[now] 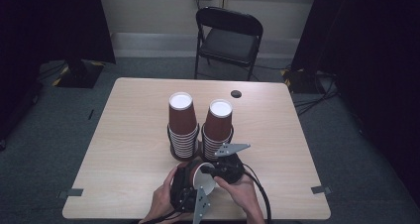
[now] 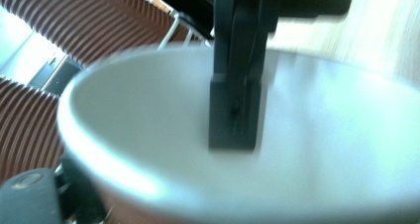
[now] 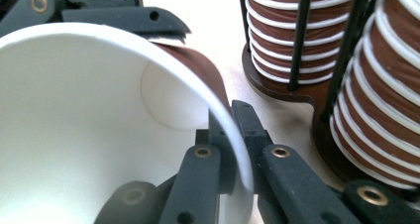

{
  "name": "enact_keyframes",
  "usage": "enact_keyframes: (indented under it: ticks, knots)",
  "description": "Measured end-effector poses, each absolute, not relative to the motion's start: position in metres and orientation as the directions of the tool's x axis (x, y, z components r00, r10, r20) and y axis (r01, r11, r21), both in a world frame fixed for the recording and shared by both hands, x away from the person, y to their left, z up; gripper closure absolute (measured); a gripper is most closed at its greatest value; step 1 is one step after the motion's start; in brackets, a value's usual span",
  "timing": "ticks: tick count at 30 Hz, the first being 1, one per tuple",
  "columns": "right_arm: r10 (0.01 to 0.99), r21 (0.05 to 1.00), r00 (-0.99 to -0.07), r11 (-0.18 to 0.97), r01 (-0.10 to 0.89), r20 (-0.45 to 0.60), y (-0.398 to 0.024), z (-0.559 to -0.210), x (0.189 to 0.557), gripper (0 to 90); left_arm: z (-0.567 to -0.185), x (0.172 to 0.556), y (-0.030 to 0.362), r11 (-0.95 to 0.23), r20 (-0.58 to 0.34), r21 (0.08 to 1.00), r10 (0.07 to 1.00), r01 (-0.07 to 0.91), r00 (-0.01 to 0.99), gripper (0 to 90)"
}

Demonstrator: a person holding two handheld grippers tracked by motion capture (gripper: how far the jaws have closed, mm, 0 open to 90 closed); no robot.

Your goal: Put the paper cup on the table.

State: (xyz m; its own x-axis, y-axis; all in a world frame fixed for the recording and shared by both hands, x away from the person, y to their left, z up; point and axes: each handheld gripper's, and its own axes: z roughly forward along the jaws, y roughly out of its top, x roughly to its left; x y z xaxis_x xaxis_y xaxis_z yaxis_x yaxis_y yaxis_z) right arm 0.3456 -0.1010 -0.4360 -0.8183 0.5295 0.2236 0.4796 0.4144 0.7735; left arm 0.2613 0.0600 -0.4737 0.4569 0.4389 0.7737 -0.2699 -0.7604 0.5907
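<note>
At the table's (image 1: 124,135) near edge, at six o'clock in the high view, my two grippers meet on one cup (image 1: 204,177). My right gripper (image 3: 233,157) is clamped on the cup's wall at the rim, one jaw inside against the white lining, one outside on the brown. My left gripper (image 1: 184,189) sits against the cup; another jaw rests on the cup's far side in the right gripper view, but whether mine there press it I cannot tell. Beyond, at twelve o'clock, stand two stacks of cups (image 1: 182,127) in a wire-posted holder (image 3: 277,87). Step in hand, as I judge: a single cup passed between grippers. Next: a firm hold without crushing the rim.
</note>
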Motion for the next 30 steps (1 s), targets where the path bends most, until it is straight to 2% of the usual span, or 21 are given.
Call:
enact_keyframes:
  ticks: [3, 13, 21, 24, 28, 30]
  knots:
    - [0.527, 0.777, -0.82, 0.413, 0.476, 0.222, -0.0992, -0.4353, 0.3449, 87.9, -0.473, 0.2622, 0.0607, -0.729, 0.751, 0.626, 0.467, -0.277, 0.468, 8.5]
    - [0.522, 0.765, -0.819, 0.418, 0.49, 0.239, -0.0981, -0.4375, 0.3467, 87.8, -0.4729, 0.2625, 0.0591, -0.747, 0.752, 0.611, 0.445, -0.261, 0.486, 8.3]
    - [0.531, 0.777, -0.812, 0.395, 0.49, 0.242, -0.0987, -0.4384, 0.3454, 85.9, -0.4709, 0.2638, 0.0616, -0.713, 0.712, 0.658, 0.484, -0.242, 0.509, 10.3]
    - [0.547, 0.788, -0.801, 0.37, 0.493, 0.244, -0.1006, -0.4393, 0.3449, 78.9, -0.4706, 0.2649, 0.0632, -0.67, 0.686, 0.692, 0.493, -0.27, 0.535, 10.4]
    - [0.564, 0.8, -0.79, 0.345, 0.491, 0.241, -0.1027, -0.44, 0.344, 75.2, -0.4696, 0.2673, 0.0662, -0.637, 0.653, 0.726, 0.521, -0.26, 0.549, 10.5]
    - [0.577, 0.805, -0.78, 0.329, 0.494, 0.243, -0.1052, -0.4393, 0.3431, 70.5, -0.4689, 0.2686, 0.0679, -0.63, 0.642, 0.735, 0.527, -0.252, 0.557, 10.6]
